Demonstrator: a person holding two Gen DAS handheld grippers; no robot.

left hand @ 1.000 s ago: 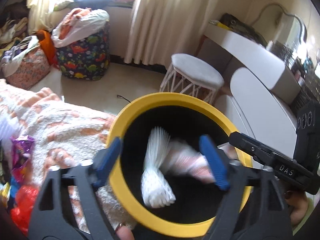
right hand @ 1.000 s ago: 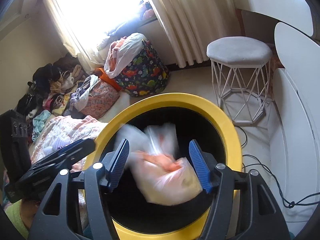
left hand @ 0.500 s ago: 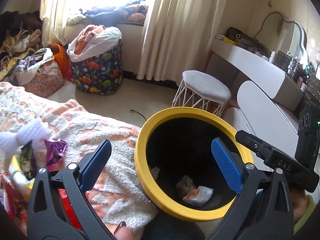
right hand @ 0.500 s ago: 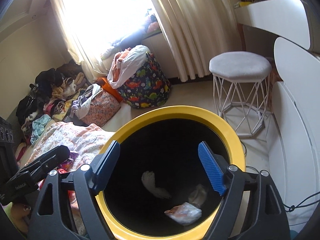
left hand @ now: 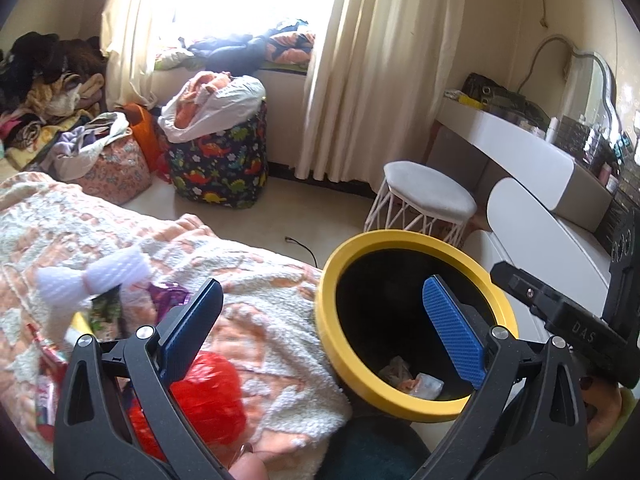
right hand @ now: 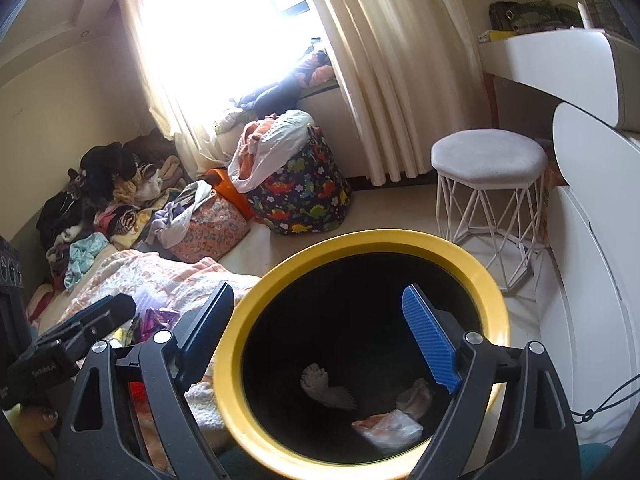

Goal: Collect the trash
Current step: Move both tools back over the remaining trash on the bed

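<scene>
Both the left gripper [left hand: 320,322] and right gripper [right hand: 320,332] gape empty, right jaws just widened; three scraps in bin [right hand: 476,276], wrappers [left hand: 168,296] left on blanket [left hand: 272,304] edge.

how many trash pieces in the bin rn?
3 in the bin: white foam piece at left, crumpled wrapper at right, orange-and-white bag nearest the camera. The dark floor or near wall may hide more.

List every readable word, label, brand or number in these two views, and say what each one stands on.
"DAS": white letters on the black right gripper body, seen from the left wrist view.
Small white lettering on the black left gripper body, seen from the right wrist view: too small to read.
Snack wrappers on the blanket: print too blurred to read.
</scene>
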